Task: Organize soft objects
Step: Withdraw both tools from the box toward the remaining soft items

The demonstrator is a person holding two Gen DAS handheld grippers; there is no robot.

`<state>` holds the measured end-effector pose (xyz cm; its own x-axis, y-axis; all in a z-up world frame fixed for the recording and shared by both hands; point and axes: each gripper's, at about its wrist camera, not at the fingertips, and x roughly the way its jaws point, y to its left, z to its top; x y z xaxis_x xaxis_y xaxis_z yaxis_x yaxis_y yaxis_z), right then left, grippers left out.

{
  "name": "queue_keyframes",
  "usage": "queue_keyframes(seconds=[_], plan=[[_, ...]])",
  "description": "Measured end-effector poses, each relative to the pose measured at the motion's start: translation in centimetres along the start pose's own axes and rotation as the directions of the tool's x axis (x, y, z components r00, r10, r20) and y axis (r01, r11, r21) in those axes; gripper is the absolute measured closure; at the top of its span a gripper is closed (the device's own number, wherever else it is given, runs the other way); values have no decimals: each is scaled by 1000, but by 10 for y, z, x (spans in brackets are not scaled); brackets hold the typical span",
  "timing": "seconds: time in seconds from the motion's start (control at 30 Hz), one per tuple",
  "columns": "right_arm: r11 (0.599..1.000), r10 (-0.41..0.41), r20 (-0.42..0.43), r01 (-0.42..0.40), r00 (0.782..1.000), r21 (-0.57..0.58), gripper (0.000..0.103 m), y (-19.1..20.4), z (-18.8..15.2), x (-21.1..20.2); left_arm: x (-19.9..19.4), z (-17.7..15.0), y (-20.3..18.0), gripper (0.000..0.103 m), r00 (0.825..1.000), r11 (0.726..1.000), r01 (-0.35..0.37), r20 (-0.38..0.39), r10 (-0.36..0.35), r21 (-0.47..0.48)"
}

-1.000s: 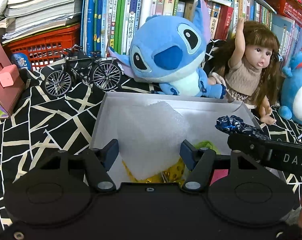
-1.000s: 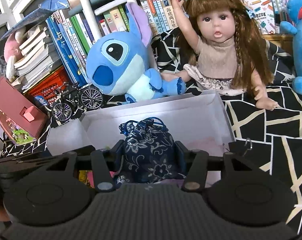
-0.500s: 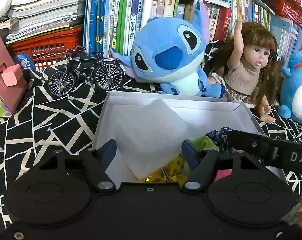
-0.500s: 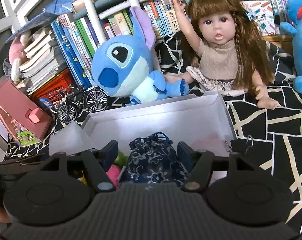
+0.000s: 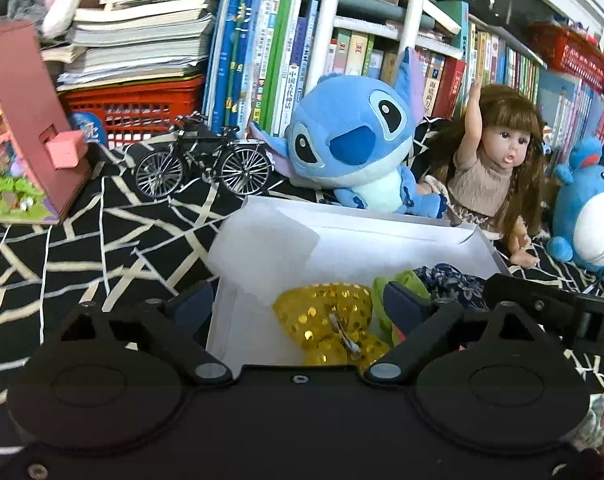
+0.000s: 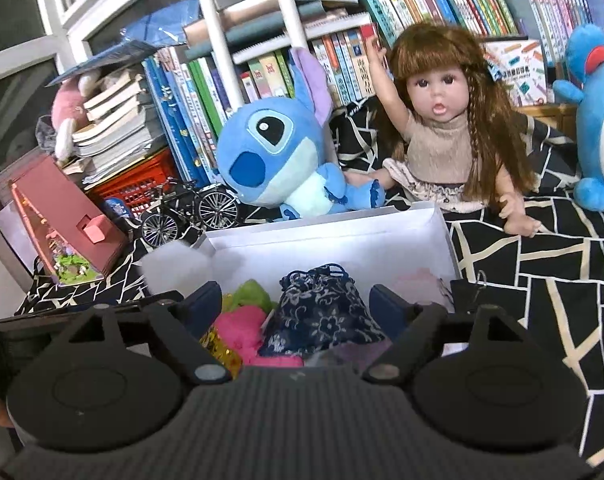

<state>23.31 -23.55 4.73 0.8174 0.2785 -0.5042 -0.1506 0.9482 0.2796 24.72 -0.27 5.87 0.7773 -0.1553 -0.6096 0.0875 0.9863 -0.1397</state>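
White foam sheet [image 5: 270,248] now lies draped over the left rim of my white box [image 5: 381,220], no longer between the fingers of my left gripper [image 5: 298,308]; a second ago those fingers were narrower around it, and now the jaws are opening wide with nothing pressed between the pads. Below that gripper I can see the gold sequin bow [image 5: 333,320] resting on the box floor, and a green soft piece [image 5: 397,284] just beside it. My right gripper [image 6: 298,308] has let go as well: the navy floral drawstring pouch [image 6: 321,312], which was pinched between its pads a second ago, now sits in the box between the spreading fingers, and I see a gap on each side of it, so I judge it released. A pink soft piece [image 6: 238,328] lies just left of the pouch. Both of my hands have drawn back from the box since then. To my mind this means two more soft items are put away, and both grippers are free for whatever soft thing comes next, perhaps the blue plush [image 6: 270,152] behind the box.
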Motion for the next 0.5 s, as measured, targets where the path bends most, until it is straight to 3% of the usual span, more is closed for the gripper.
queue_keyframes(seconds=[0.13,0.5], plan=[[999,-4,34,5,999,-33,11,4,-9,-15,-13,-10,4,11,1000,999,21,13,-21,-24],[995,-31,114,42,993,-96,2,9,-33,-54,-52,-42,2,9,997,999,25,78,-27,29]])
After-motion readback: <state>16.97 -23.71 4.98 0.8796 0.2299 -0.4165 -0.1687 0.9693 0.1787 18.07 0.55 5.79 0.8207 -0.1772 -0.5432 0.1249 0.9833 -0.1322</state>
